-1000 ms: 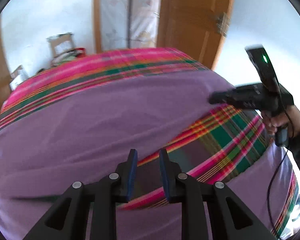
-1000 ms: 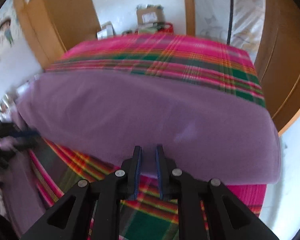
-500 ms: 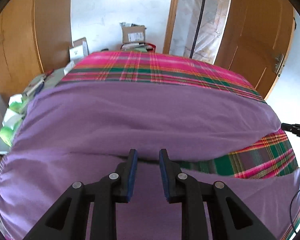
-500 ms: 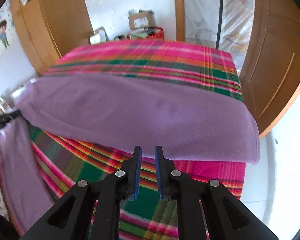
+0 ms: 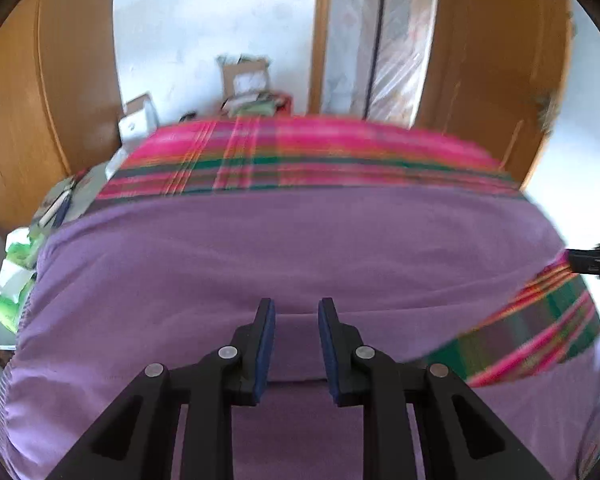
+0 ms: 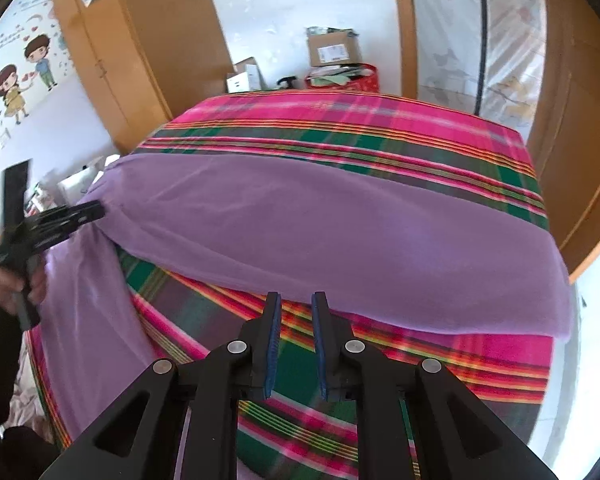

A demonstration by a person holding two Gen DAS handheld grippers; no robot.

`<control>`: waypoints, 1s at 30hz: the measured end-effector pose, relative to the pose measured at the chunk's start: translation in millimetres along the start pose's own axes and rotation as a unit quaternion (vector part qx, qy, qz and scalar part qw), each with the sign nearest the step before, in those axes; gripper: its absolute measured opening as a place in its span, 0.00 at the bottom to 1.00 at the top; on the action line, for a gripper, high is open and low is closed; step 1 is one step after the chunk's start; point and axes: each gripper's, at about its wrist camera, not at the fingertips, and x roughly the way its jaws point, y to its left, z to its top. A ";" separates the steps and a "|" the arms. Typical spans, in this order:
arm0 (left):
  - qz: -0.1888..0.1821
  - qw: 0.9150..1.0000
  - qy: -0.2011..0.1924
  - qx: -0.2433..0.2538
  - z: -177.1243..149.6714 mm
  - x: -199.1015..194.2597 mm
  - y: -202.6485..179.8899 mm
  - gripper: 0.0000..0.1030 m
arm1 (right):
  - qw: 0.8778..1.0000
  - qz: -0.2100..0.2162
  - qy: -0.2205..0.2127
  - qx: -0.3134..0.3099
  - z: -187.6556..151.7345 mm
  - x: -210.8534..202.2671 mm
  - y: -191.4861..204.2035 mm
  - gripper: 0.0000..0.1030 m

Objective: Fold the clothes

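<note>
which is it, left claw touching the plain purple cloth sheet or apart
Touching. In the right wrist view the plain purple cloth sheet gathers to a point at the tip of the left claw and hangs down from there, with no gap between them.

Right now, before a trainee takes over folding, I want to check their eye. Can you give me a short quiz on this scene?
1. True or false: the purple cloth hides the whole pink-and-green plaid bedspread.
2. The right gripper has its fingers: A pressed together; B apart, with plaid showing in the gap.
3. Fill in: the brown cardboard box stands beyond the bed's ____ end.
Key: 1 false; 2 B; 3 far.
</note>
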 end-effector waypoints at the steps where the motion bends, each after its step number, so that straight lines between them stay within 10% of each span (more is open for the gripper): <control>1: -0.006 1.000 0.014 0.001 -4.2 4.9 2.0 0.22 | 1.000 0.002 0.001 -0.002 -0.1 0.8 2.2 0.16; 15: -0.041 0.999 -0.019 -0.023 -51.4 -38.6 19.2 0.22 | 0.999 0.024 0.013 -0.025 5.5 22.4 42.6 0.16; 30: 0.038 0.990 -0.032 -0.136 -120.8 -82.7 99.2 0.21 | 0.997 0.060 -0.038 0.001 -32.3 -17.5 73.0 0.26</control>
